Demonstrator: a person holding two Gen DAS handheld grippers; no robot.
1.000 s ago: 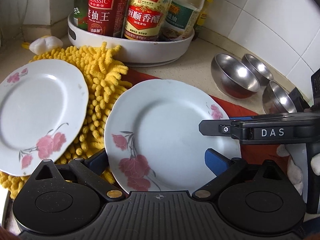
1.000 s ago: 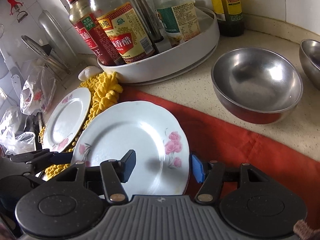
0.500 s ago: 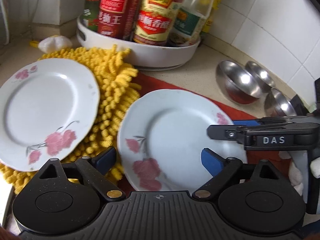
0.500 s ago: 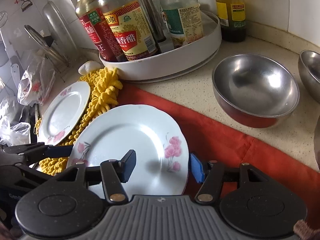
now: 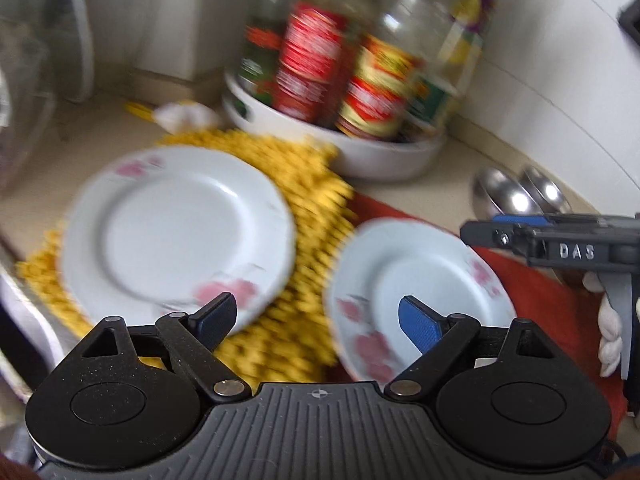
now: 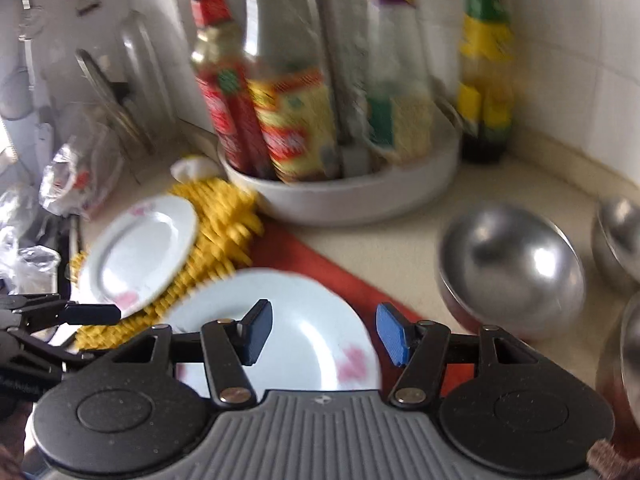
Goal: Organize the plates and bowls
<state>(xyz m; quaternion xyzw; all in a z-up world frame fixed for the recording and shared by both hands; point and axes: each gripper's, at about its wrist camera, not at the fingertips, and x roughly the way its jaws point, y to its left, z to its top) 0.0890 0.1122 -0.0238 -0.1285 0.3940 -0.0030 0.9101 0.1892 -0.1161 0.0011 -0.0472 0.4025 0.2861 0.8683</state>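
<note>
Honestly, both grippers, left gripper (image 5: 316, 316) and right gripper (image 6: 324, 332), have fingers apart, holding nothing; the white floral plate on the yellow mop pad (image 5: 176, 232) could slide off that fluffy yellow mop pad (image 5: 316, 208) if nudged at the rim.

Readable: "DAS" in pale raised capitals on the black body of the right gripper (image 5: 516, 229), seen side-on at the right edge of the left wrist view. Partial pale lettering on the black body of the left gripper (image 6: 80, 314), at the lower left edge of the right wrist view; too cut off to read. Labels on the sauce bottles (image 5: 360, 84) in the white tray (image 5: 372, 156) blurred: red, yellow and green bands only, no characters legible.
</note>
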